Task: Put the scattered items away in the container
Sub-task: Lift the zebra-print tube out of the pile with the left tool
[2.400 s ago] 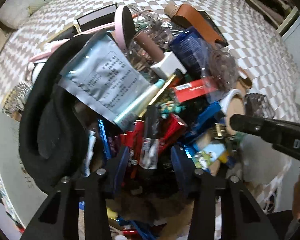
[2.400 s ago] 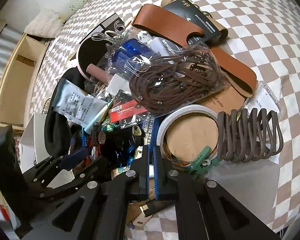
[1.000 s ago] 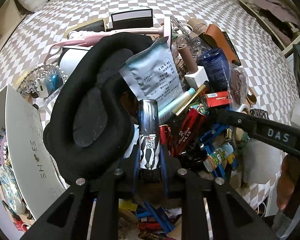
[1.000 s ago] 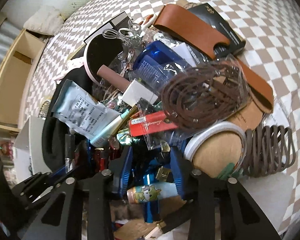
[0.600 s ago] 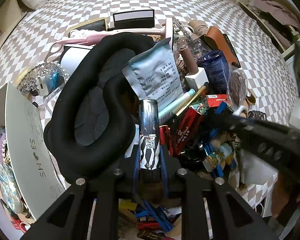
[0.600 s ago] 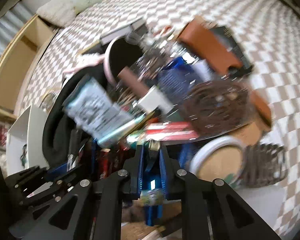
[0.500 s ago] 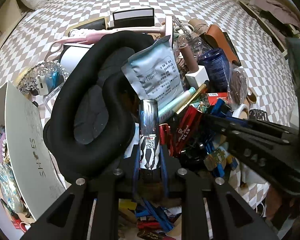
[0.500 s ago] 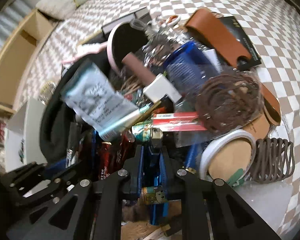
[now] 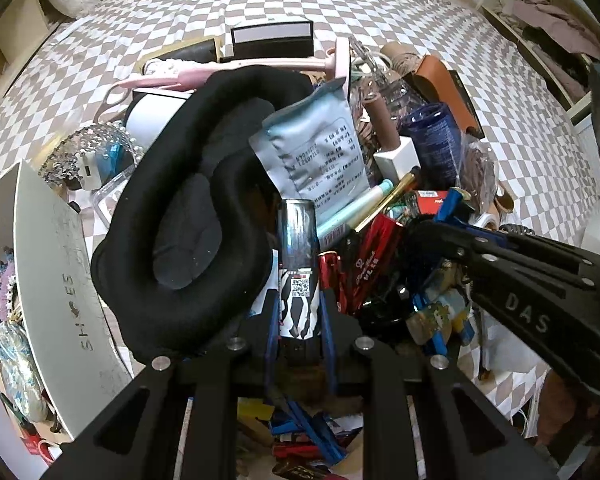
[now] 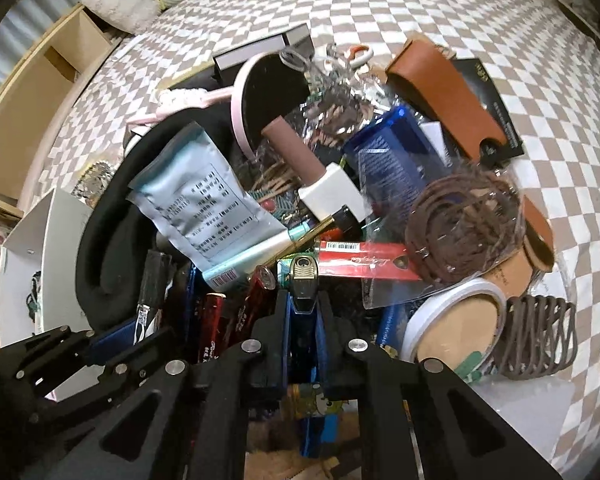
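Observation:
My left gripper is shut on a black-and-white patterned lighter with a QR label, held upright over the pile. My right gripper is shut on a blue lighter with a metal top. In the left wrist view the right gripper reaches in from the right. In the right wrist view the left gripper shows at lower left. A white box marked SHOES stands open at the left edge of the pile, also visible as the white box.
The heap on the checkered cloth holds a black padded ring, a silver pouch, red tubes, bagged brown cord, a brown leather case, a pink-rimmed mirror and a tape roll.
The left gripper closed on the patterned lighter and lifted it. The right gripper opened, then closed on the blue lighter and raised it slightly.

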Motion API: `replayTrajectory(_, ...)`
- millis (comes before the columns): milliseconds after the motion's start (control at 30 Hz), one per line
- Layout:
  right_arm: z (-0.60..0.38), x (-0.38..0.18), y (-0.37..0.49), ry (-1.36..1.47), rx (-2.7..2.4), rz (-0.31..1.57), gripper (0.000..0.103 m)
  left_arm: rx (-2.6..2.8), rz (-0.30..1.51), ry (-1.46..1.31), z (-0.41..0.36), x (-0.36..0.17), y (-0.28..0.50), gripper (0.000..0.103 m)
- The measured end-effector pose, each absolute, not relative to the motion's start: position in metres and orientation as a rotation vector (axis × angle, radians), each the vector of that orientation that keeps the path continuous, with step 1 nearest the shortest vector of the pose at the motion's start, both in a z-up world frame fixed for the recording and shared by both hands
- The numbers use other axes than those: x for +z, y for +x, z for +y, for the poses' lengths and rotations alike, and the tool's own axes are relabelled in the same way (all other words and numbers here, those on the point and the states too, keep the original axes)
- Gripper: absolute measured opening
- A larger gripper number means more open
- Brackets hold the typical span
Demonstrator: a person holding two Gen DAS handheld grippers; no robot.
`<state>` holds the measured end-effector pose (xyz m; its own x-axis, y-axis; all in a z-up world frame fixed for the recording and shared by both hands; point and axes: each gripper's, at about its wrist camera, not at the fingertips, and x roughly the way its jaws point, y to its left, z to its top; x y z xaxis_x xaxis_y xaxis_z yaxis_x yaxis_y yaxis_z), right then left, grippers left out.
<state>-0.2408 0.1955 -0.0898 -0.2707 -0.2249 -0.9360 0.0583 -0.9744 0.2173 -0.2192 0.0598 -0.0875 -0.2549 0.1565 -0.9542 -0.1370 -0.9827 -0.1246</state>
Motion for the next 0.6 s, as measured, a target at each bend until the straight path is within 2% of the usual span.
replayTrajectory(600, 0.212, -0.052, -0.228, 1.667, -2.391, -0.321, 0.012, 2.457, -0.081, -1.706, 0.037, -0.06, -0.209, 0.019)
